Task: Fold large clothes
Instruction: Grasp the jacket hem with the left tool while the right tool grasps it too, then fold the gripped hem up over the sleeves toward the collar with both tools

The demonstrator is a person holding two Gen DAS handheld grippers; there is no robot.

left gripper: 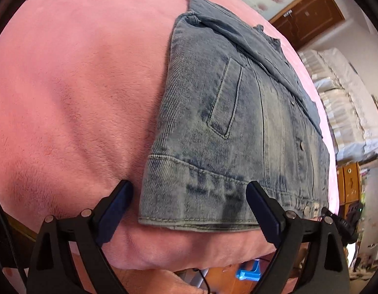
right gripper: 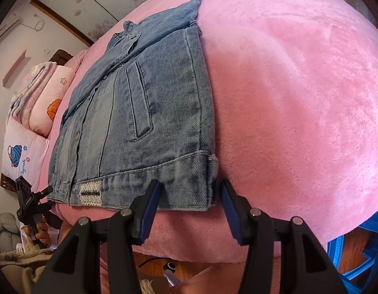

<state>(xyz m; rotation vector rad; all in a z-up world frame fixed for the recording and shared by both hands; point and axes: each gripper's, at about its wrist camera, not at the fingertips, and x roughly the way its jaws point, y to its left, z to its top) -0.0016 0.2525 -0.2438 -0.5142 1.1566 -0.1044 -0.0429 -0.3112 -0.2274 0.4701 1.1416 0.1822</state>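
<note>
Woven hem label, text unreadable, on denim jacket.

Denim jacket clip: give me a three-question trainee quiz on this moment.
1. True or false: the left hand-held gripper is shut on the denim jacket.
2. What does the jacket lie on? A) pink blanket B) wooden floor C) chair
3. Fill in: the right hand-held gripper faces the jacket's bottom ____.

Key: 1 false, both stand open; 2 A; 3 hem.
</note>
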